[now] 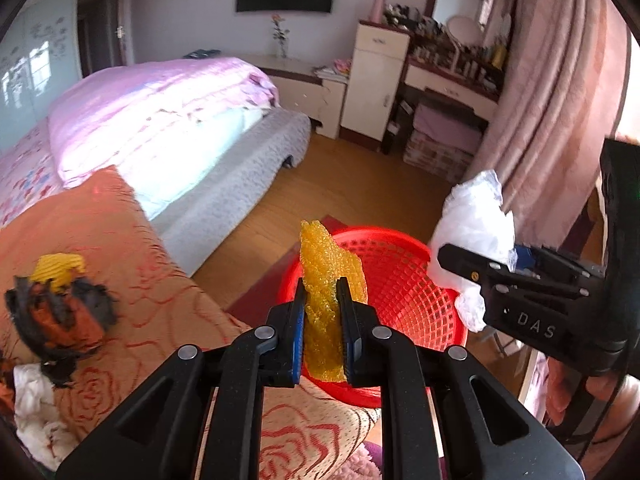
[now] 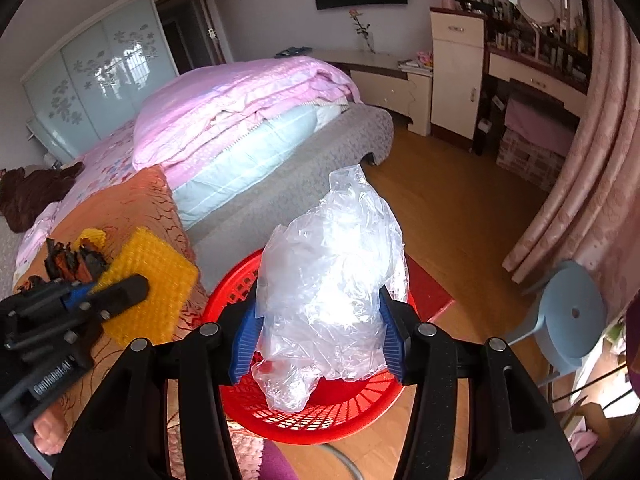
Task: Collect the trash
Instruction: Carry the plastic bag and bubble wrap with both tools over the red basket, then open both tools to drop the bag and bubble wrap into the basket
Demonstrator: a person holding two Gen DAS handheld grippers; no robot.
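A: Left wrist view; where does it look from?
B: From behind the left gripper (image 1: pixel 322 300), angled down; the red basket (image 1: pixel 404 280) lies close ahead; the bed (image 1: pixel 168 120) beyond.
A: And the right wrist view?
B: From behind the right gripper (image 2: pixel 320 320), likewise tilted down; both share basket, bed and dresser (image 1: pixel 452 80); each sees the other gripper.

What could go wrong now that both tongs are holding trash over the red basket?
The crumpled clear plastic bag in the right tongs is light and bulky, so it may drift past the red basket rim when dropped. The yellow foam sheet in the left tongs hangs near the rim beside the orange blanket and could land there instead.
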